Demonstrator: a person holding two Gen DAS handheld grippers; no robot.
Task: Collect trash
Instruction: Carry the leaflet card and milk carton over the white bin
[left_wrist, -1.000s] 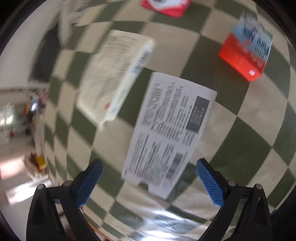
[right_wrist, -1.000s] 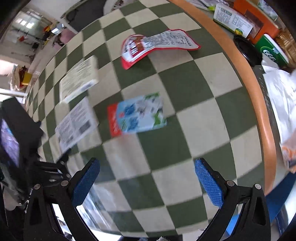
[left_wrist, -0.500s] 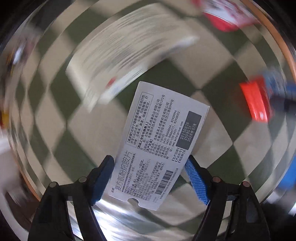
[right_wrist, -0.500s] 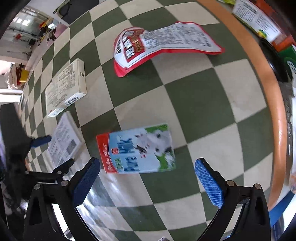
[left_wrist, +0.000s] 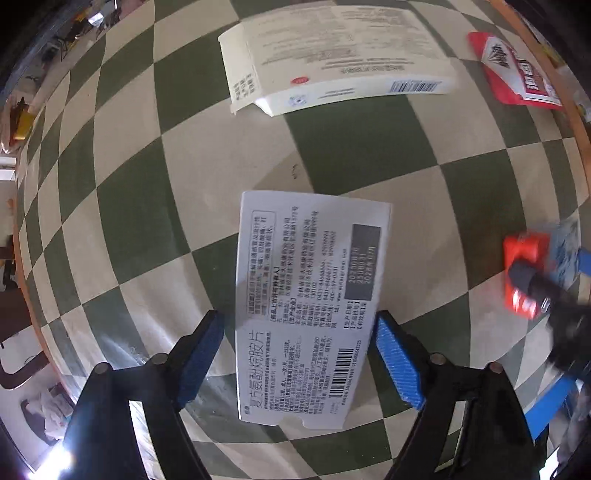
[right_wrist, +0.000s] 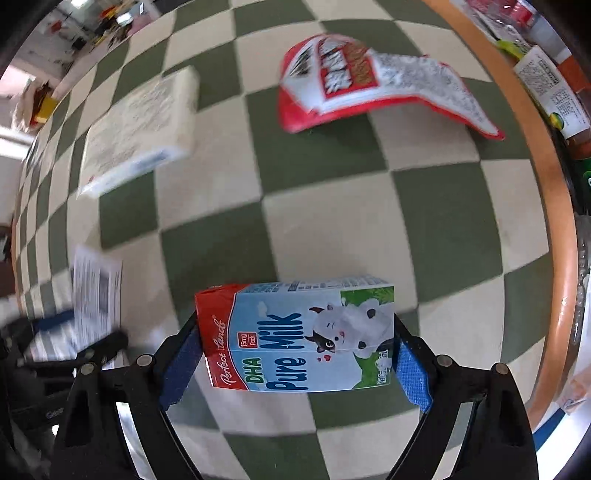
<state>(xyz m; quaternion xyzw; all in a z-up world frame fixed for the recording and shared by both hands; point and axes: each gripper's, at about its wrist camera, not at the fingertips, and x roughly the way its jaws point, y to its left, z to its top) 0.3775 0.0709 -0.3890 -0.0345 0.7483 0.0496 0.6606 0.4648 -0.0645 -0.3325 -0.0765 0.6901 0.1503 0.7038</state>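
Observation:
My left gripper (left_wrist: 299, 354) is shut on a flat white medicine box (left_wrist: 310, 295) with black print and a barcode, held above the checkered table. My right gripper (right_wrist: 295, 350) is shut on a blue and red "Pure Milk" carton (right_wrist: 295, 336), pads on both ends. The carton also shows blurred at the right of the left wrist view (left_wrist: 528, 273). The held medicine box shows at the left of the right wrist view (right_wrist: 98, 291).
A larger cream medicine box (left_wrist: 332, 55) lies on the green and cream checkered tablecloth (left_wrist: 147, 184), also seen in the right wrist view (right_wrist: 140, 129). A red snack bag (right_wrist: 369, 81) lies farther back. Cartons and bottles (right_wrist: 554, 88) stand beyond the orange table edge (right_wrist: 554, 184).
Both grippers have closed. The left one has taken the white medicine box. The right one moved down over the milk carton and closed on it.

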